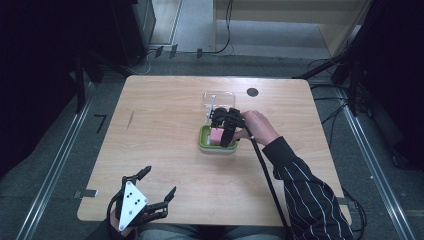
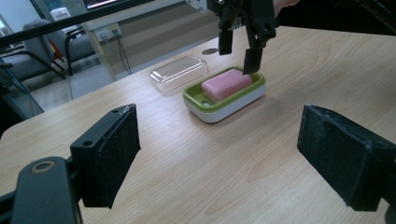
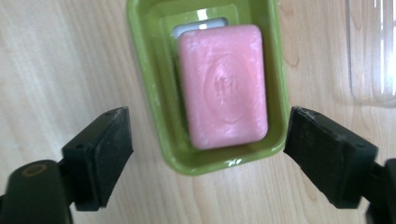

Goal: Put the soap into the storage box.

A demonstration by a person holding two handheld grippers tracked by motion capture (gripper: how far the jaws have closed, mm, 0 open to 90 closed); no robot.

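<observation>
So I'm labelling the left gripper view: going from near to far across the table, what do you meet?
Left gripper's own two black jaws, wide apart, left gripper → green and white soap dish with the pink soap bar in it → right gripper over the dish's far end, with the clear plastic lid beside the dish.

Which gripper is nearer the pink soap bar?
Right. The right gripper hangs open directly over the pink soap bar in its green dish; the left gripper sits open near the table's front edge, well away.
</observation>
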